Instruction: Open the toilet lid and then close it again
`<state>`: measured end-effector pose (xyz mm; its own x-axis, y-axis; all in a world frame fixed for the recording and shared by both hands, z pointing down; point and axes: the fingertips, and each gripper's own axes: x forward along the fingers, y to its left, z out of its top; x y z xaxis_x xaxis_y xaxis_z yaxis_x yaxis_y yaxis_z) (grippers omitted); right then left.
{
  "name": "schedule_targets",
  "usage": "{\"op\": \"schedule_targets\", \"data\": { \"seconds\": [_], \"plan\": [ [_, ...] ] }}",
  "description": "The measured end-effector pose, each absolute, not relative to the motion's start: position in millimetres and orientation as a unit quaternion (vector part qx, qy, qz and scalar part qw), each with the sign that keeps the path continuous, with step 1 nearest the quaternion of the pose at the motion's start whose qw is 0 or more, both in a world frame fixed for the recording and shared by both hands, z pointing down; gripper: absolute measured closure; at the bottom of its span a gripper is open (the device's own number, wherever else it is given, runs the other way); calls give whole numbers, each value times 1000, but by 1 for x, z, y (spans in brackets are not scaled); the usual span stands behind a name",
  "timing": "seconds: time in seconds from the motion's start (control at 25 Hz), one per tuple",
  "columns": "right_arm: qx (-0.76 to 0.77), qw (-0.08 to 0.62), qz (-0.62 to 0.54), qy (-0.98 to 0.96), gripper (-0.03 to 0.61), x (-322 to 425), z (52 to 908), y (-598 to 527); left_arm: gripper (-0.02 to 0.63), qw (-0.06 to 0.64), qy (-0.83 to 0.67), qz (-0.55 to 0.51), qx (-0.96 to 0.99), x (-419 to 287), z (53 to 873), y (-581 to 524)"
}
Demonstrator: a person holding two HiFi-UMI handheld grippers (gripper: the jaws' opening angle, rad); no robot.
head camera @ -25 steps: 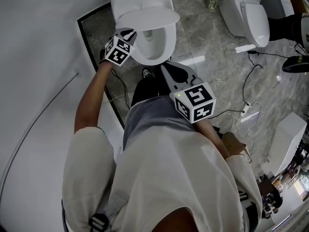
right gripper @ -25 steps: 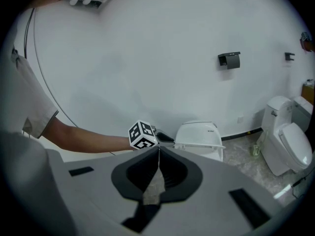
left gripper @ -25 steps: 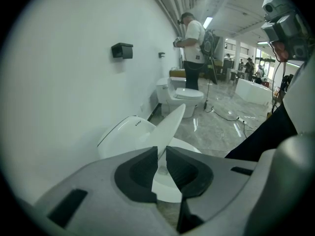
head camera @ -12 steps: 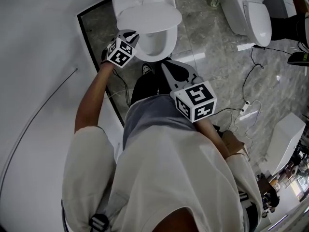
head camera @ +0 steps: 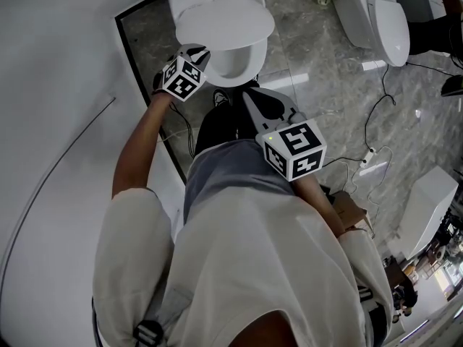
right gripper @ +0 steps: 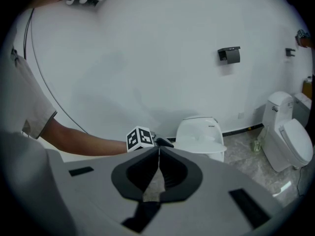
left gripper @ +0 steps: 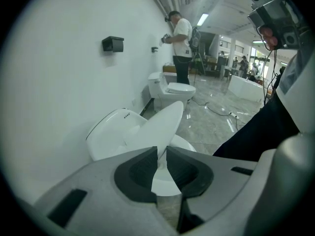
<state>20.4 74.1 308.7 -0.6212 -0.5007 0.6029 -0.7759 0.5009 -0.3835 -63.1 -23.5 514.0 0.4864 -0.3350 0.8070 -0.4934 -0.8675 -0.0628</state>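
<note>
Head view: my left hand-held gripper (head camera: 196,51) sits at the left edge of the toilet lid (head camera: 224,26), which hangs lower over the bowl (head camera: 236,65) than a second ago. Left gripper view: jaws clamped on the tilted lid's rim. Right gripper view: my right hand-held gripper (right gripper: 158,151) is pressed together with nothing in it, well back from the toilet.

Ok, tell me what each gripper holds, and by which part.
The left gripper pinches the lid by its side edge. The right gripper holds nothing; its jaws are together.
</note>
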Motion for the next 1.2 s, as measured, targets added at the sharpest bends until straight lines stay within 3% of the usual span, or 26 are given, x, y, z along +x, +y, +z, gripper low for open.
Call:
{"op": "schedule_targets", "data": {
  "seconds": [1.2],
  "plan": [
    [372, 240, 357, -822, 568, 4, 348, 77, 569, 54, -167, 482, 859, -57, 570, 33]
  ]
}}
